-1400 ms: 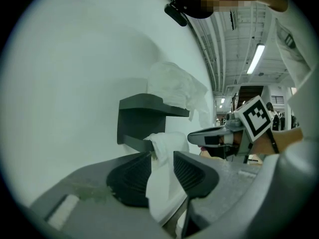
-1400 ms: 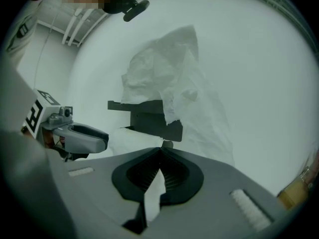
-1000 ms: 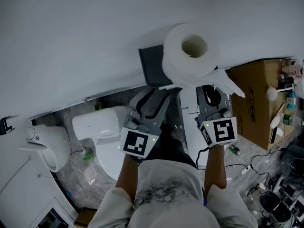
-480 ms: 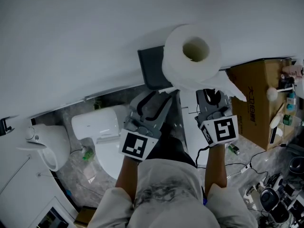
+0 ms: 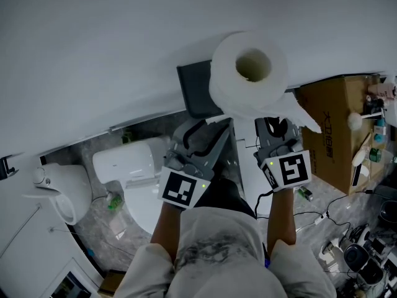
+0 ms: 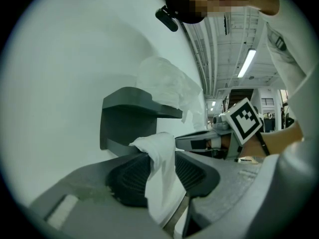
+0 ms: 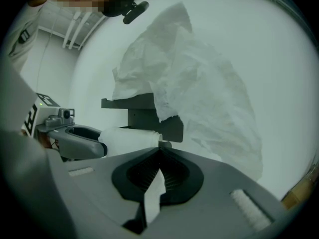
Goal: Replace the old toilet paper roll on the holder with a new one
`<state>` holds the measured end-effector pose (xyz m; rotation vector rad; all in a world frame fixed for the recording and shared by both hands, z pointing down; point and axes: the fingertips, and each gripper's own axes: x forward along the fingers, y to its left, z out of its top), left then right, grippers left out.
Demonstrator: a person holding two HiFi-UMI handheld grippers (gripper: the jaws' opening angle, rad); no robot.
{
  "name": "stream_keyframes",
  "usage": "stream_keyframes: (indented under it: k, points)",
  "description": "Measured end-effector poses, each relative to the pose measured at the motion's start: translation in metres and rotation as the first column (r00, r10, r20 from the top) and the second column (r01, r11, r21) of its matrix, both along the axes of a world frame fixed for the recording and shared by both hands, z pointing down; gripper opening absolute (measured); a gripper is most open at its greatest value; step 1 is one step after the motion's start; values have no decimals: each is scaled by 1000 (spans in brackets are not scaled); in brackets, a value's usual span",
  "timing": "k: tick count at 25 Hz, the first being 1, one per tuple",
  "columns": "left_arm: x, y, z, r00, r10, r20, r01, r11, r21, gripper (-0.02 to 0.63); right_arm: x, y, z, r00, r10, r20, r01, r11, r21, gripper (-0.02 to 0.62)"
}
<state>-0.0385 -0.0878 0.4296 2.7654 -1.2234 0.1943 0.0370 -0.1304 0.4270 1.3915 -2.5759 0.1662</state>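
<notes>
A full white toilet paper roll (image 5: 249, 72) sits on a dark grey holder (image 5: 193, 90) on the white wall. Its loose tail (image 7: 199, 93) hangs down, wide and crumpled. My left gripper (image 5: 209, 123) is just below the holder, shut on a bunched wad of that paper (image 6: 160, 163). To its right, under the roll, my right gripper (image 5: 277, 119) is shut on a thin strip of the tail (image 7: 153, 193). In the left gripper view the holder (image 6: 130, 116) is close ahead, with the right gripper's marker cube (image 6: 244, 121) beyond it.
A white toilet (image 5: 133, 166) stands below on the left, with a white fixture (image 5: 62, 191) further left. A cardboard box (image 5: 338, 129) stands at the right. Cables and small items (image 5: 350, 247) lie on the floor at the lower right.
The left gripper has edged slightly to the right and rolled a little, still holding the paper. The right gripper and the roll have stayed in place.
</notes>
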Motion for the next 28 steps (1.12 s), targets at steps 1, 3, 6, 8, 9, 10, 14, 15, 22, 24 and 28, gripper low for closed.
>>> stream_keyframes:
  k: [1, 3, 6, 8, 9, 10, 14, 15, 22, 24, 28]
  points:
    - [1, 0, 0, 1000, -1, -2, 1, 1000, -3, 153, 0, 0, 0, 1000, -1, 2, 1, 1000, 0, 2]
    - [3, -1, 1, 1000, -3, -4, 3, 1000, -12, 153, 0, 1, 1, 1000, -3, 4, 3, 1000, -1, 2]
    - [5, -3, 0, 1000, 3, 5, -3, 1000, -1, 153, 0, 0, 1, 1000, -6, 3, 6, 1000, -4, 1]
    - [5, -3, 0, 1000, 0, 0, 0, 1000, -8, 153, 0, 0, 0, 1000, -8, 6, 8, 1000, -4, 0]
    - [5, -3, 0, 1000, -3, -4, 3, 1000, -14, 152, 0, 0, 0, 1000, -9, 8, 9, 1000, -5, 1]
    - [4, -4, 1, 1000, -9, -5, 9, 1000, -17, 145, 0, 0, 0, 1000, -10, 10, 10, 1000, -5, 0]
    - [-2, -6, 4, 999, -42, -6, 42, 998, -36, 81, -1, 1, 0, 1000, -10, 21, 11, 1000, -3, 0]
    - [-3, -6, 4, 999, -50, -2, 50, 998, -35, 73, -2, 1, 0, 1000, -11, 22, 11, 1000, -5, 0]
    - [3, -7, 3, 998, -56, -14, 55, 998, -42, 77, 1, -2, -1, 999, -19, 35, 20, 1000, -13, 0]
    - [6, -5, 3, 999, -40, -11, 40, 998, -41, 101, 2, -1, 1, 999, -29, 36, 29, 999, -17, 0]
    - [5, -7, 5, 999, -52, -14, 52, 997, -50, 104, 2, -3, 1, 998, -39, 57, 40, 999, -25, 0]
